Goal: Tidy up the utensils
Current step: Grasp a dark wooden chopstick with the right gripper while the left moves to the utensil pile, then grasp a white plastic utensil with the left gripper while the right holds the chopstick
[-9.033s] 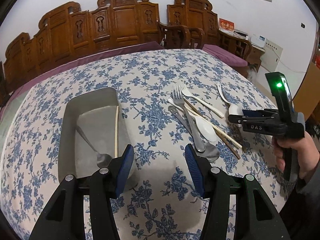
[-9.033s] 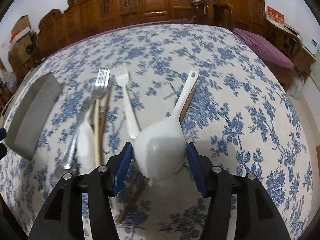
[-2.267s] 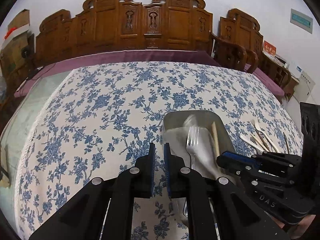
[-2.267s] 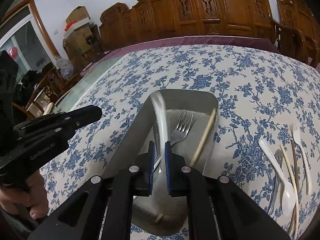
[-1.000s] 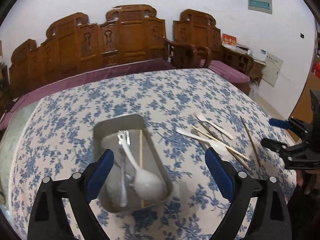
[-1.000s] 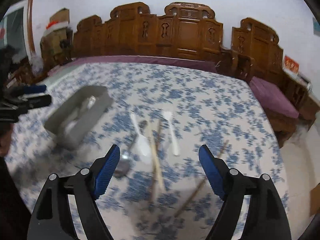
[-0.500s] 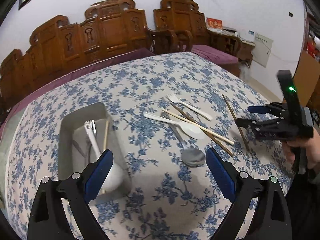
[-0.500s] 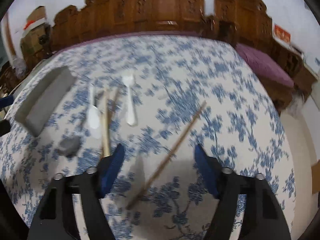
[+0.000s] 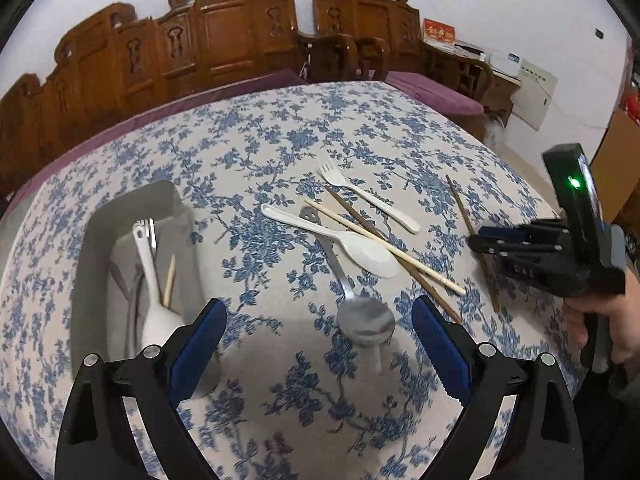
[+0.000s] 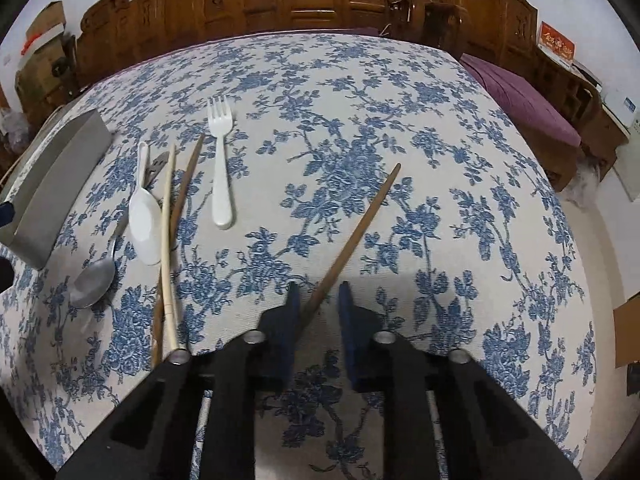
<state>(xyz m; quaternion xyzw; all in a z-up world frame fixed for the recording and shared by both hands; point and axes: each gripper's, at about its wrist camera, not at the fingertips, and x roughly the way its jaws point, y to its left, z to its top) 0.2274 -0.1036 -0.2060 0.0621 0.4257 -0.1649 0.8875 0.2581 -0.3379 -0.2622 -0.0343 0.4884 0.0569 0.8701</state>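
Note:
A lone brown chopstick [image 10: 360, 232] lies on the floral tablecloth. Its near end sits between the fingers of my right gripper [image 10: 319, 292]. The jaws are closing; the stick touches the left pad [image 10: 294, 312], with a gap to the right pad. In the left wrist view this gripper [image 9: 476, 240] sits low over that chopstick [image 9: 460, 204]. My left gripper [image 9: 318, 308] stands wide open above a metal spoon [image 9: 366, 320]. A grey tray [image 9: 92, 240] on the left holds a white ladle [image 9: 154, 304], a fork and a pale chopstick.
A white spoon [image 9: 360, 248], a white fork [image 9: 372, 200], a pale chopstick [image 9: 420, 268] and a dark chopstick [image 9: 352, 208] lie crossed mid-table. Carved wooden chairs [image 9: 224, 40] ring the far edge. A hand [image 9: 616, 320] holds the right gripper.
My right gripper has dropped to the lone brown chopstick and its jaws have narrowed around it. The left gripper has come lower and nearer the loose utensils, still wide open.

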